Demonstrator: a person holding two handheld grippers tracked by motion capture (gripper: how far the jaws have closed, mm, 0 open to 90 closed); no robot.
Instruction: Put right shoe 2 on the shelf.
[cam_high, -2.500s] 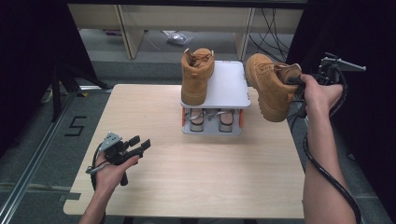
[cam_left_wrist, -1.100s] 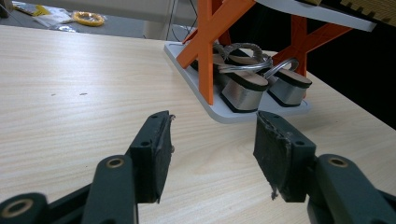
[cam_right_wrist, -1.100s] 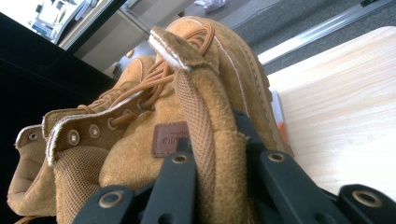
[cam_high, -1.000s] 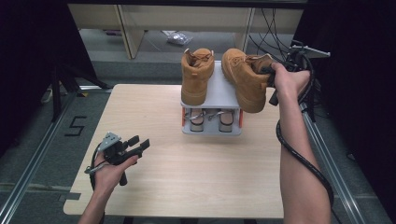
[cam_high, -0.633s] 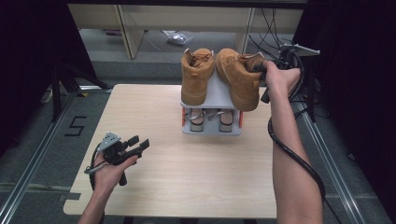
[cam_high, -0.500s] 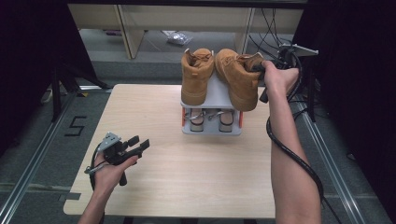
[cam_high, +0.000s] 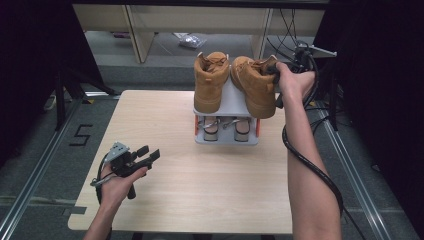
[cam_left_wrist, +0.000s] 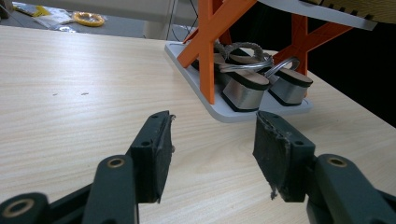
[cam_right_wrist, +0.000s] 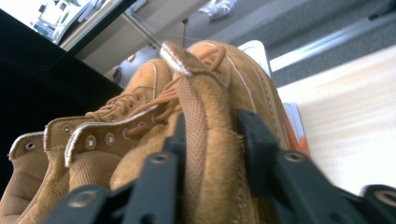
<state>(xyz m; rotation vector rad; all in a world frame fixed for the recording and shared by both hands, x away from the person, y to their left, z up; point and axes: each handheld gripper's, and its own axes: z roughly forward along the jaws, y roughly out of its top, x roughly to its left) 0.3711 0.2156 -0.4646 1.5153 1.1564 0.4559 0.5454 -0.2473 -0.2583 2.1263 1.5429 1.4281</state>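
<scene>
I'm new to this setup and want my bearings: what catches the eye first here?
Two tan boots stand side by side on the top of a small white shoe rack at the table's far edge. The right tool has the right boot's collar between its jaws, which have just been opening. The left tool hovers open near the table's front left corner.

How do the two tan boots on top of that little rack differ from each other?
The left boot stands free on the rack's top shelf, square to it and untouched. The right boot sits turned at an angle, its toe past the shelf's front edge, and the right tool has its jaws around the heel collar, which they have just been loosening. Both are tan lace-up ankle boots, seemingly a pair.
</scene>
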